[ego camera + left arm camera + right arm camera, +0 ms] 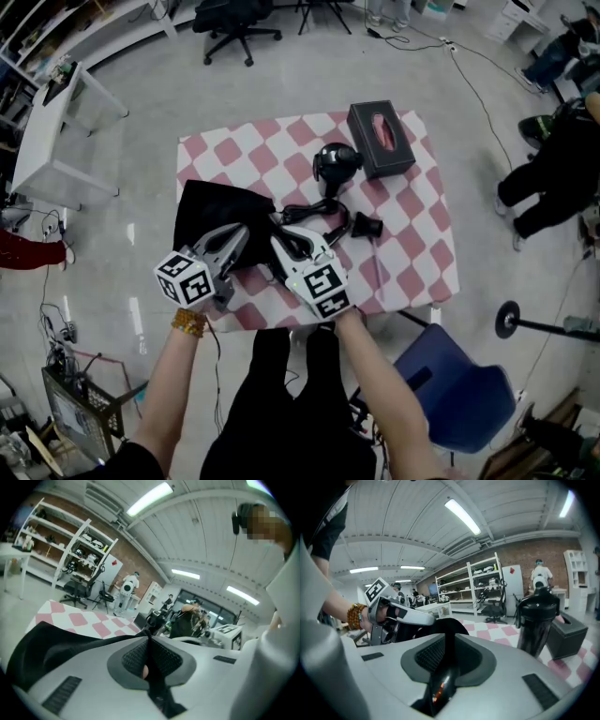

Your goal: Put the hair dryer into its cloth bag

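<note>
Because the bag has to gape before anything can go into it, we read both grips as a hold on its mouth. The left gripper [242, 234] has its jaws pressed together on a thin fold of the soft black cloth bag [211, 211]. The right gripper [281, 242] has its jaws likewise narrowed onto black cloth, a flap of which stands up just past their tips. Neither pair is wide, and nothing but fabric sits between the pads. The two sets of jaws point much the same way, the left ones just to the left of the right ones. We judge, then, that the pinched points are two spots on one rim, ready to be drawn apart.

The glossy black hair dryer [336, 165] is in neither grip. It stands on end on the pink-and-white checked table [412, 253], ahead of the right jaws and off to their right, well apart from them. From the left jaws it lies farther ahead and to the right. Its black cord [314, 211] coils between the dryer and the right jaw tips, near them, and we think it could snag on the bag's edge. Beyond the dryer, farther from both jaws, sits a black box with a pink slot in its top [380, 141], which plays no part. In our judgement the task is at its start, with the bag's mouth gripped and the dryer not yet lifted
</note>
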